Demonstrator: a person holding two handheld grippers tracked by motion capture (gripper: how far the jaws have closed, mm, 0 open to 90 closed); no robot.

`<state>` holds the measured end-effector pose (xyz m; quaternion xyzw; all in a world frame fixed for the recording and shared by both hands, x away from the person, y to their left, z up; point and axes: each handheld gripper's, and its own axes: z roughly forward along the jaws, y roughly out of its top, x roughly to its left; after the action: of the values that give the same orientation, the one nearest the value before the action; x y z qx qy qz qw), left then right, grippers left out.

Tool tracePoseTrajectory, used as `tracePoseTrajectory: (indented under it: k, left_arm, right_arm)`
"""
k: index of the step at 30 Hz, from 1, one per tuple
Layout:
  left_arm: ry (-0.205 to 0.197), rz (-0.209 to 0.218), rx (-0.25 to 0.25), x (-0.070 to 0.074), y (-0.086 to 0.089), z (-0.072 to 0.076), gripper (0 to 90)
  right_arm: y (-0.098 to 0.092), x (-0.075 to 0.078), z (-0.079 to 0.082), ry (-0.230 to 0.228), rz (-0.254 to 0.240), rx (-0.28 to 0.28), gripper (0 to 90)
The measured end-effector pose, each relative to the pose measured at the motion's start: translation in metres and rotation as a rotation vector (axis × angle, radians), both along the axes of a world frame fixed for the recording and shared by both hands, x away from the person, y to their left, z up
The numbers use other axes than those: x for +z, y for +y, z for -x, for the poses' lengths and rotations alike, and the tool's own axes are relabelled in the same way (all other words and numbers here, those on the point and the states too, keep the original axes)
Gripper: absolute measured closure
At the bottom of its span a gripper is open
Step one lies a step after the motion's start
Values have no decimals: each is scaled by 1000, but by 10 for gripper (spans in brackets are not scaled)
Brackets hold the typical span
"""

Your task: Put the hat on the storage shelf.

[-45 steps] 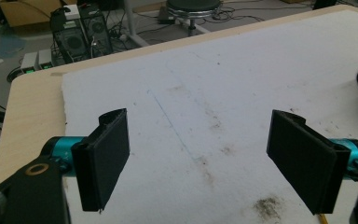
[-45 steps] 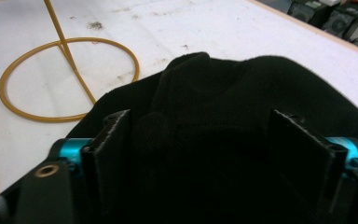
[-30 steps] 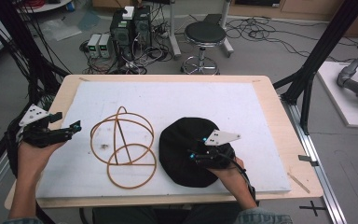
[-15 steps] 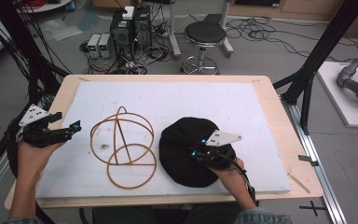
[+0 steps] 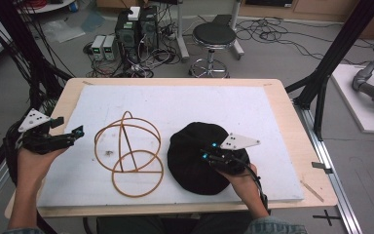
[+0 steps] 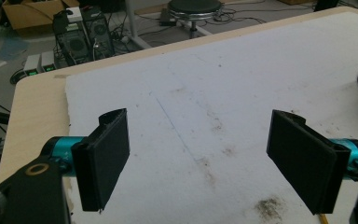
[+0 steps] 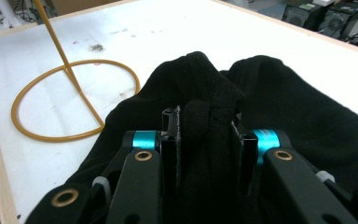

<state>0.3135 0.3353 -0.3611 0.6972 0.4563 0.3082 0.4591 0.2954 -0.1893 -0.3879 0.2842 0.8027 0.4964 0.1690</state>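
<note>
Lab floor with cables, computer boxes and a stool (image 5: 213, 36) behind a wooden desk (image 5: 277, 92) topped by a white board (image 5: 190, 107). Right hand-held gripper (image 7: 207, 128): clenched on a fold of black knit cloth (image 5: 190, 161), near the board's front edge. Left hand-held gripper (image 6: 205, 154): released, jaws wide, nothing between, off the board's left edge. Wire hoop frame (image 5: 129, 153): just left of the cloth, apart from it. Risk, judged: thin pinch may slip; dragged cloth could snag the frame

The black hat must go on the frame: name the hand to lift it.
Right. The right gripper is shut on a fold of the black knitted hat; the left gripper is open beyond the tan wire hoop frame.
</note>
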Motion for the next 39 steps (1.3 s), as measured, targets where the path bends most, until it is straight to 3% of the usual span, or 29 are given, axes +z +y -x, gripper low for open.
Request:
tracePoseTrajectory:
  k: [14, 21, 26, 31, 32, 39]
  left_arm:
    - [-6, -1, 9, 2, 2, 2, 215]
    - [-9, 1, 15, 3, 5, 3, 215]
    - [-8, 1, 16, 3, 6, 3, 215]
    - [-7, 2, 17, 3, 6, 2, 215]
    - [-6, 2, 19, 3, 6, 2, 215]
    - [-9, 4, 20, 3, 7, 3, 215]
  right_arm:
    - [-19, 29, -4, -66, -71, -57, 728]
    - [-29, 50, -15, -97, -99, -103, 729]
    - [-40, 67, -23, -102, -151, -131, 729]
    - [-44, 80, -26, -117, -195, -128, 728]
    - [-44, 89, -26, -130, -211, -121, 728]
    - [-39, 116, -29, -179, -225, -113, 728]
